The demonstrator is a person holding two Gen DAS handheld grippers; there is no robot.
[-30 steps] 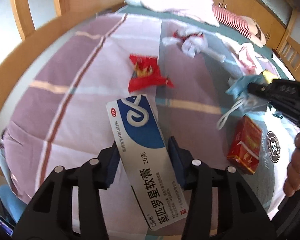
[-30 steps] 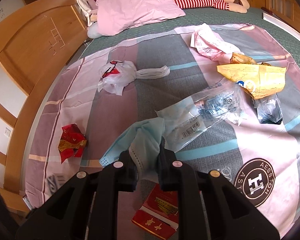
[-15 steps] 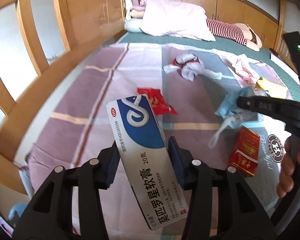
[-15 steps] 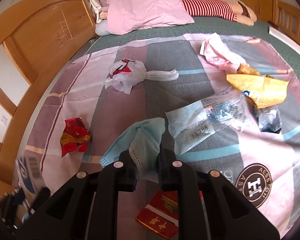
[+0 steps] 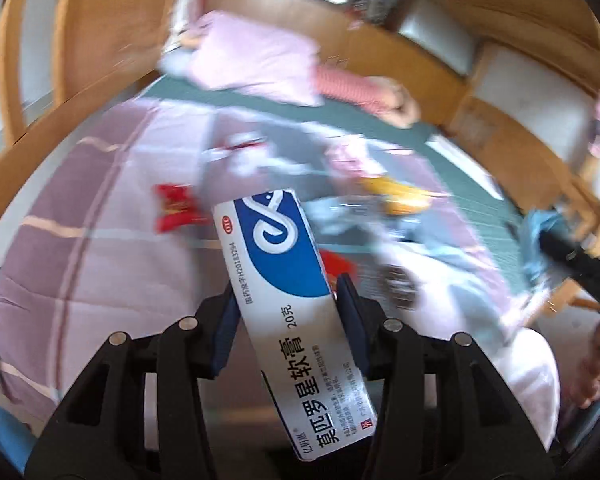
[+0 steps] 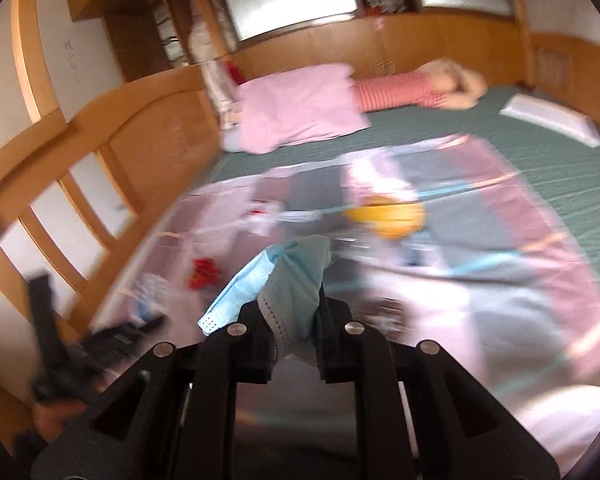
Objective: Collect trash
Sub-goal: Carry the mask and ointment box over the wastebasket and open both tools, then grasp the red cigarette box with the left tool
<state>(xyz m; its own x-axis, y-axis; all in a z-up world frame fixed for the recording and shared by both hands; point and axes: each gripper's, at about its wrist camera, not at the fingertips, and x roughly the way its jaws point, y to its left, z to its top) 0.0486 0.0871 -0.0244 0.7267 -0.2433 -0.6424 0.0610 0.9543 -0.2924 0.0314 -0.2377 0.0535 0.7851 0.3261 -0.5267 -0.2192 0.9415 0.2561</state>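
Observation:
My left gripper [image 5: 286, 294] is shut on a white and blue ointment box [image 5: 284, 276], held lengthwise above the bed. My right gripper [image 6: 294, 308] is shut on a light blue face mask [image 6: 288, 276] that bunches up out of the jaws. In the left wrist view the right gripper with the face mask [image 5: 539, 236] shows at the far right, with a hand below it. In the right wrist view the left gripper [image 6: 100, 340] shows dark and blurred at the lower left. Both views are motion-blurred.
On the pink and grey bedspread [image 6: 499, 248] lie a red wrapper [image 5: 176, 208], a yellow wrapper [image 6: 391, 216], a white plastic bag [image 6: 260, 216] and clear plastic packaging. A pink pillow [image 6: 300, 108] and a striped soft toy [image 6: 419, 84] lie at the bed's head. Wooden bed frame [image 6: 100, 160] on the left.
Both grippers have risen and pulled back from the bed with their loads. The right gripper swung fast to the right, so the mask now hangs clear of the bedspread. Views have blurred.

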